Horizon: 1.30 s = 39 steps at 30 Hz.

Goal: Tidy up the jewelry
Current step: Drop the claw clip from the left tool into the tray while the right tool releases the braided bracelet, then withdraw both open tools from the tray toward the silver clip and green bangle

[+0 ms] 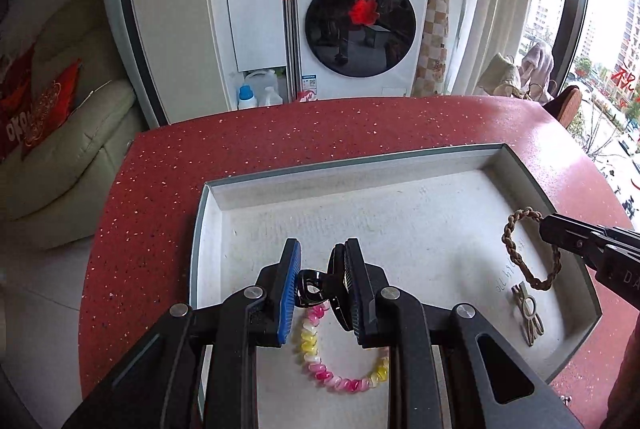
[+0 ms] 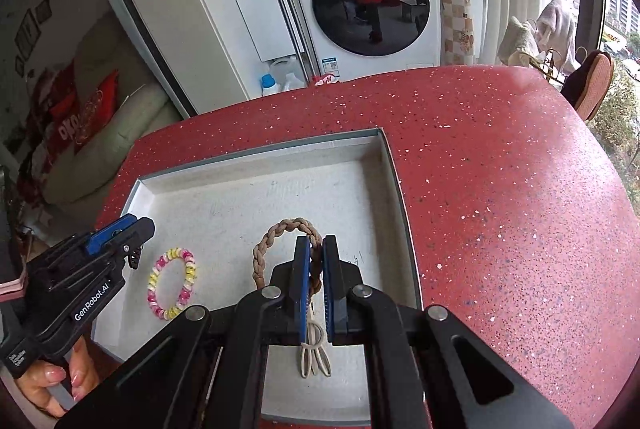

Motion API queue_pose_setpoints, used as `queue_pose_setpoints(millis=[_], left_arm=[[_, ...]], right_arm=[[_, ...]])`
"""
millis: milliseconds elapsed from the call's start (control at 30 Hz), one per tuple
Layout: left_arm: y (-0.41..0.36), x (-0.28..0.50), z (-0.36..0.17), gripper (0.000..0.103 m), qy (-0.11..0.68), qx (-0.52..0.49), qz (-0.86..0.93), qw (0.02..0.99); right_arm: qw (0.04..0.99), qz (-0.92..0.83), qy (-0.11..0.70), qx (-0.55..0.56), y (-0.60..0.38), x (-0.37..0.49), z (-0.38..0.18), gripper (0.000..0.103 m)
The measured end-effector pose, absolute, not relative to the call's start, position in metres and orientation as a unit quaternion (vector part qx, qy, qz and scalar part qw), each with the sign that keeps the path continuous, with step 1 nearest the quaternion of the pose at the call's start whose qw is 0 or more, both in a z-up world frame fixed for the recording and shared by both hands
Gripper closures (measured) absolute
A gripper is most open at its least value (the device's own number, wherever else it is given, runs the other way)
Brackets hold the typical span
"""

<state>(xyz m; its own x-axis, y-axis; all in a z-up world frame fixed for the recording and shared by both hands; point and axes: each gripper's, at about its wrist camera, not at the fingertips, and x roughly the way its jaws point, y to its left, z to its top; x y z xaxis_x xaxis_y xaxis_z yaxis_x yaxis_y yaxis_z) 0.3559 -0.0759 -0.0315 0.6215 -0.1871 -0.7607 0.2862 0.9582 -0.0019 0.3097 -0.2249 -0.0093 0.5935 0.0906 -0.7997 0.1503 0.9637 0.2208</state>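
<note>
A shallow white tray (image 1: pixel 344 171) (image 2: pixel 248 153) lies on the red speckled table (image 1: pixel 260 137). My left gripper (image 1: pixel 320 249) (image 2: pixel 138 227) is shut on a black hair claw clip (image 1: pixel 314 289) and hangs over the tray's left part. Beneath it a pink, yellow and white spiral bracelet (image 1: pixel 344 381) (image 2: pixel 172 283) lies in the tray. My right gripper (image 2: pixel 316 249) (image 1: pixel 550 227) is shut on a brown braided loop (image 2: pixel 280 231) (image 1: pixel 516 241), held above the tray's right part. A small beige looped piece (image 2: pixel 314 355) (image 1: pixel 530 313) rests on the tray floor under it.
Bare red tabletop (image 2: pixel 500 189) spreads right of the tray and behind it. Beyond the table stand a white washing machine (image 1: pixel 360 9), a red-handled mop (image 1: pixel 292 17) and detergent bottles (image 1: pixel 256 91). A pale sofa (image 1: pixel 72 149) is at left. A hand (image 2: pixel 52 385) grips the left tool.
</note>
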Motion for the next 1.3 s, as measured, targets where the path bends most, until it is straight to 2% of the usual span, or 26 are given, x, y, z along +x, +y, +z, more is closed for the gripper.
queue_pose_setpoints(millis=[333, 567, 600, 633, 667, 700, 867, 933, 1067, 1167, 1300], left_arm=[[-0.086, 0.360, -0.052, 0.061, 0.437, 0.091, -0.114, 0.888], [-0.086, 0.357, -0.049, 0.061, 0.433, 0.093, -0.110, 0.890], [-0.085, 0.356, -0.047, 0.047, 0.432, 0.091, -0.109, 0.891], [-0.084, 0.354, -0.045, 0.014, 0.429, 0.089, -0.108, 0.892], [-0.083, 0.352, -0.042, 0.000, 0.422, 0.085, -0.105, 0.896], [-0.081, 0.349, -0.037, 0.000, 0.410, 0.081, -0.101, 0.903], [-0.076, 0.336, -0.020, 0.000, 0.392, 0.078, -0.112, 0.910], [-0.069, 0.329, -0.012, 0.000, 0.386, 0.067, -0.116, 0.913], [-0.051, 0.303, 0.001, 0.000, 0.373, 0.046, -0.119, 0.919], [-0.037, 0.279, 0.005, 0.000, 0.373, 0.027, -0.127, 0.919], [-0.021, 0.244, 0.004, 0.000, 0.380, 0.017, -0.127, 0.916]], right_arm=[[0.865, -0.026, 0.485, 0.126, -0.219, 0.317, -0.039, 0.096], [0.864, -0.017, 0.483, 0.139, -0.222, 0.313, -0.036, 0.092], [0.867, -0.015, 0.478, 0.141, -0.222, 0.311, -0.033, 0.088], [0.869, -0.013, 0.474, 0.142, -0.222, 0.309, -0.029, 0.085], [0.871, -0.012, 0.469, 0.143, -0.221, 0.306, -0.026, 0.075], [0.874, -0.011, 0.464, 0.145, -0.221, 0.303, -0.022, 0.066], [0.881, -0.004, 0.445, 0.158, -0.220, 0.288, -0.003, 0.064], [0.884, 0.000, 0.438, 0.164, -0.220, 0.280, 0.005, 0.059], [0.892, 0.009, 0.419, 0.171, -0.216, 0.259, 0.019, 0.039], [0.898, 0.013, 0.403, 0.176, -0.213, 0.239, 0.028, 0.019], [0.903, 0.019, 0.389, 0.179, -0.207, 0.209, 0.034, 0.013]])
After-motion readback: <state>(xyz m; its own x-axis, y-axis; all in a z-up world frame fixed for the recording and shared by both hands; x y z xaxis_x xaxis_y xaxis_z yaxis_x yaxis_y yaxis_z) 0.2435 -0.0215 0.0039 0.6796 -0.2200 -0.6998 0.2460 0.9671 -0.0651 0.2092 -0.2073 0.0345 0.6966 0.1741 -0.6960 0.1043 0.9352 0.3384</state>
